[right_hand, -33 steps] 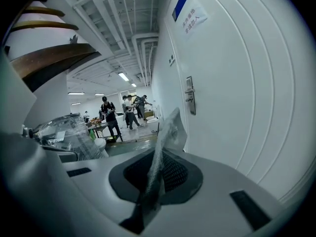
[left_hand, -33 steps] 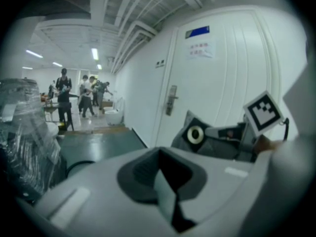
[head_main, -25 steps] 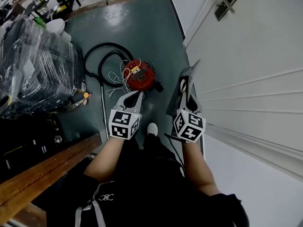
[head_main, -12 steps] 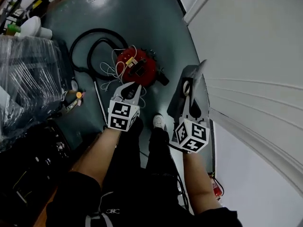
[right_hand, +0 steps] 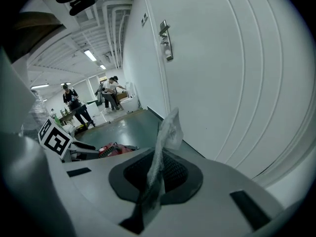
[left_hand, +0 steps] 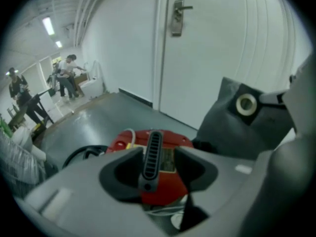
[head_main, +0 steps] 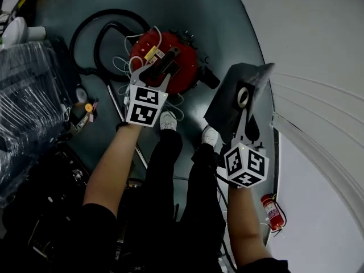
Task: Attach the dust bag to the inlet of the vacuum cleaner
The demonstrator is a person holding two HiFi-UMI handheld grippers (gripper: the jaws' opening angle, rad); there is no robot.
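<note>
Red-bodied vacuum cleaner (head_main: 176,73) sits on the dark green floor (head_main: 193,10); we take it as reference for everything else. Its black ribbed handle (left_hand: 150,154) runs across the top of the red shell. A black hose (head_main: 94,30) loops on the floor to the vacuum's left in the head view, and a thin white cord (head_main: 120,67) lies tangled against that same side.

Left gripper (head_main: 154,67) hangs directly over the vacuum's top. Its jaws have just been opening and stand wide. In the left gripper view the handle runs between them with a gap on either side, so we log no grip.

Right gripper (head_main: 243,118) is to the right of the vacuum, clear of it. Its jaws are closed narrow on the thin edge of the dust bag (head_main: 227,104). The right gripper view shows the crinkled sheet pinched between the two dark pads and rising past them. The bag is dark grey and flat, and is held off to the vacuum's right. It is near the black stub (head_main: 209,79) that sticks out of the shell on that side; we cannot tell whether they touch. A pale ring (head_main: 243,97) marks the bag's opening and faces the head camera.

Our white shoes (head_main: 168,120) are just below the vacuum in the head view. White door (head_main: 318,44) lies beyond the bag, farther right of the vacuum. A small red fire extinguisher (head_main: 274,212) lies by the wall, well apart from the vacuum at lower right.
</note>
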